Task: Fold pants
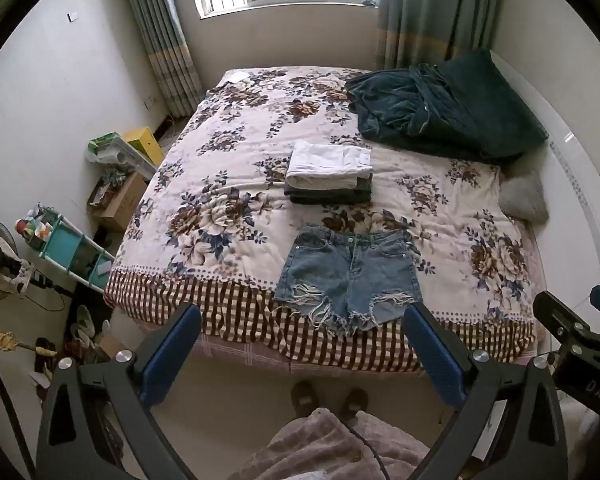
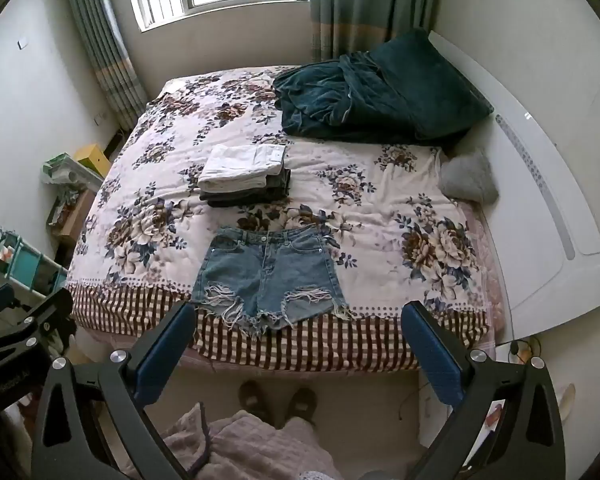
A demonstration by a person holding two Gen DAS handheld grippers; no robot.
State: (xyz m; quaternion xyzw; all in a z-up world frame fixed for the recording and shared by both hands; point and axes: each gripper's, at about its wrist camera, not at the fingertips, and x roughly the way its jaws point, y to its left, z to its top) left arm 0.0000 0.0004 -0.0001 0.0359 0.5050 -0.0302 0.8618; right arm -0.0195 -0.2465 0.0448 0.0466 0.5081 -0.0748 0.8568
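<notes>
Frayed denim shorts (image 1: pixel 350 274) flat and unfolded near bed (image 1: pixel 204 216) foot, folded pants stack (image 1: pixel 330 172) just beyond, left gripper (image 1: pixel 302 320) and right gripper (image 2: pixel 294 318) above floor, jaws wide apart, empty

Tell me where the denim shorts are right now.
In both wrist views the denim shorts lie flat near the foot edge of the bed, just in front of the stack of folded clothes, frayed hems toward the grippers.

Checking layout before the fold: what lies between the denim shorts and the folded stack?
Only bare floral bedspread separates the denim shorts from the folded stack; both views show it.
</notes>
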